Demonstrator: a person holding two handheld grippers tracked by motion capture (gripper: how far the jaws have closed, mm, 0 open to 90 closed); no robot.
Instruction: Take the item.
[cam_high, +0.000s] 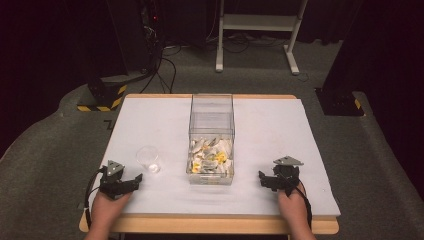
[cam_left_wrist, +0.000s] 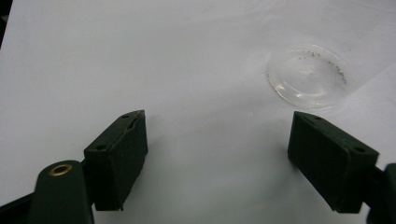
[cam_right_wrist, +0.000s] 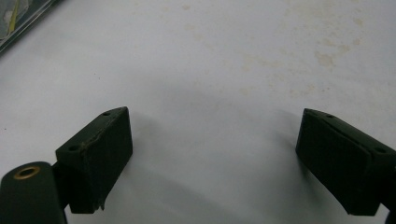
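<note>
Both pairs of jaws are held wide apart and empty, the left gripper (cam_high: 119, 181) and right gripper (cam_high: 280, 180) resting low on the desk (cam_high: 280, 130). No grasp has yet been begun. The clear cup (cam_left_wrist: 309, 77), just beyond the left jaws and beside the clear box (cam_high: 211, 140), would likely be approached next.

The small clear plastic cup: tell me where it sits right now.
In the high view the small clear plastic cup stands on the white table, left of the clear box, just ahead of the left claw.
</note>
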